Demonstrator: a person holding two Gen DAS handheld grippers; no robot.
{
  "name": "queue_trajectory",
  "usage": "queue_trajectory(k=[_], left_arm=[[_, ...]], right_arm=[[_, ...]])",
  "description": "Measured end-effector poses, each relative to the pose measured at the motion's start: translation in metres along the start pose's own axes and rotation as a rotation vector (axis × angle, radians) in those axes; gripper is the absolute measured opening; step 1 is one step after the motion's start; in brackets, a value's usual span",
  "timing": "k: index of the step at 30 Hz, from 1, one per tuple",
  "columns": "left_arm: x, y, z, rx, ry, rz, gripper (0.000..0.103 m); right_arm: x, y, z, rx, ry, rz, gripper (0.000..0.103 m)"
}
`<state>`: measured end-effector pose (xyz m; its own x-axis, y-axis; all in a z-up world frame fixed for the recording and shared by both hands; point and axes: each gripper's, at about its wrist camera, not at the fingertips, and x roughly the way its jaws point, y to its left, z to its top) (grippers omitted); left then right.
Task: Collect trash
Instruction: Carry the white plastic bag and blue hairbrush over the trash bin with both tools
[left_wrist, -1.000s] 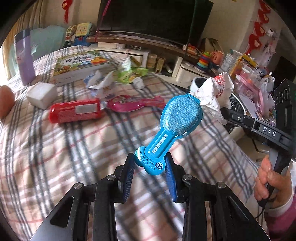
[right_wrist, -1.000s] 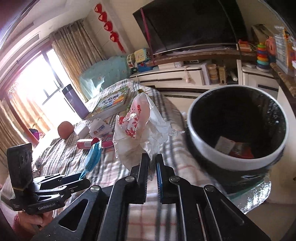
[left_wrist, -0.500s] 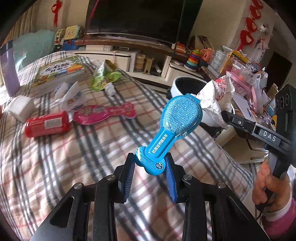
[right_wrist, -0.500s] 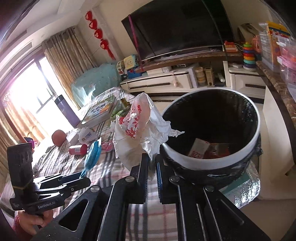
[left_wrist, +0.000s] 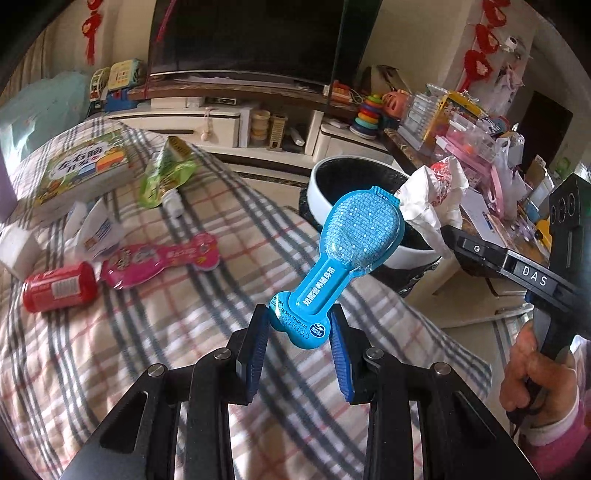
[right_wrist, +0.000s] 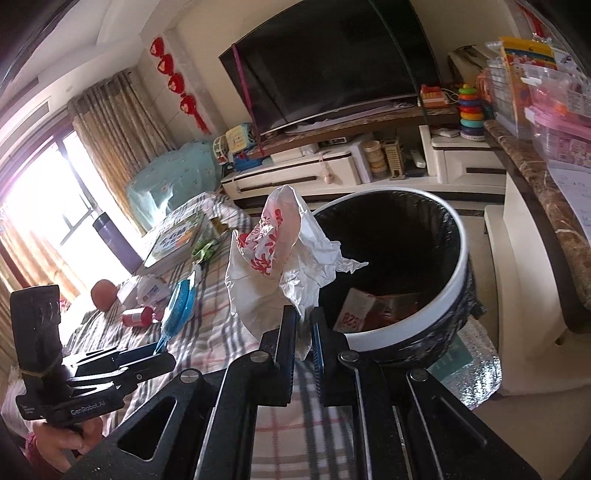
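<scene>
My left gripper is shut on the narrow end of a blue spoon-shaped blister pack, held up over the plaid bed. My right gripper is shut on a crumpled white plastic bag with red print, held at the near rim of a round white bin with a black liner. Red and white packaging lies inside the bin. In the left wrist view the same bin stands beyond the bed's edge, with the bag over it. On the bed lie a pink blister pack, a red can, a green pouch and a white wrapper.
A children's book and a white block sit on the plaid bedcover. Behind stand a TV cabinet with toys and a marble-topped counter to the right of the bin. A person's hand grips the right tool.
Both grippers have moved toward the bin with their loads. The bin now looms larger and nearer in both views; the bag hangs at its rim.
</scene>
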<state>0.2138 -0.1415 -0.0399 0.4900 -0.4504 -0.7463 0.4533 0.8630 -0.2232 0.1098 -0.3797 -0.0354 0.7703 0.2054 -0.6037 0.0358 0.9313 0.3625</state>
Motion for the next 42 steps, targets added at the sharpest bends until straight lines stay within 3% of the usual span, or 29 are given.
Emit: queue_trajectory(k=[15, 42], left_arm=[[0.032, -0.023, 0.026, 0.037, 0.019, 0.001, 0.031], [0.081, -0.053, 0.069, 0.098, 0.064, 0.033, 0.031]], right_arm=[[-0.001, -0.030, 0.010, 0.024, 0.002, -0.052, 0.008], [0.011, -0.051, 0.030, 0.011, 0.028, -0.087, 0.008]])
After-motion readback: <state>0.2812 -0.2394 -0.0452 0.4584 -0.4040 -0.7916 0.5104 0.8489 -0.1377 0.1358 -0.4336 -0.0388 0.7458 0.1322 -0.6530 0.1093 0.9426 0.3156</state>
